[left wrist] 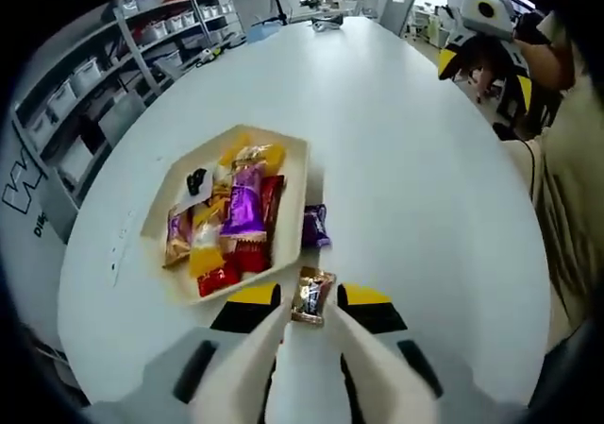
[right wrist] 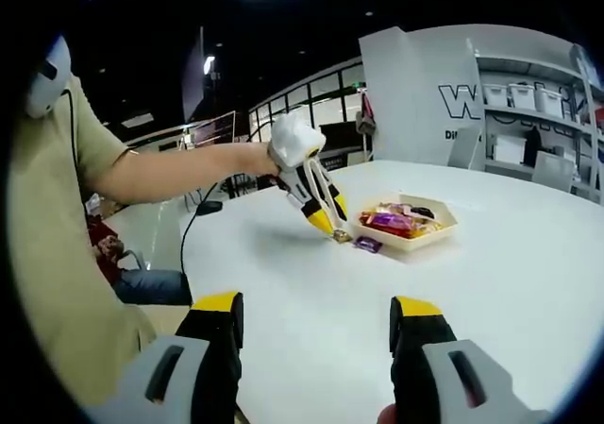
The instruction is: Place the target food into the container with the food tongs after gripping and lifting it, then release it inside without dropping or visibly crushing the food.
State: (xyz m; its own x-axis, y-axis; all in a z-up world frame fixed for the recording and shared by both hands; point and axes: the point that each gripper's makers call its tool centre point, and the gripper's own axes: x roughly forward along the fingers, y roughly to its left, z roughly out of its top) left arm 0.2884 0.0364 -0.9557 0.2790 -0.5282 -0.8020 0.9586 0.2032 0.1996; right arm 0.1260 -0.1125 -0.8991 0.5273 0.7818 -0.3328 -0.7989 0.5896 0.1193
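Lift step under way: left gripper (left wrist: 310,322) tongs pinching a brown candy (left wrist: 311,295), just off the tray (left wrist: 289,150) corner, beside a purple candy (left wrist: 315,226) on the table (left wrist: 415,160). Next: carry over tray, spread gently. Right gripper (right wrist: 316,330) spread, idle.

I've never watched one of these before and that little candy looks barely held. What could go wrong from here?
The left gripper pinches the brown candy packet only at its fingertips, so it might slip out before reaching the tray. The tray is already heaped with snacks, so a released packet could slide off. A purple candy lies just outside the tray and might get knocked.
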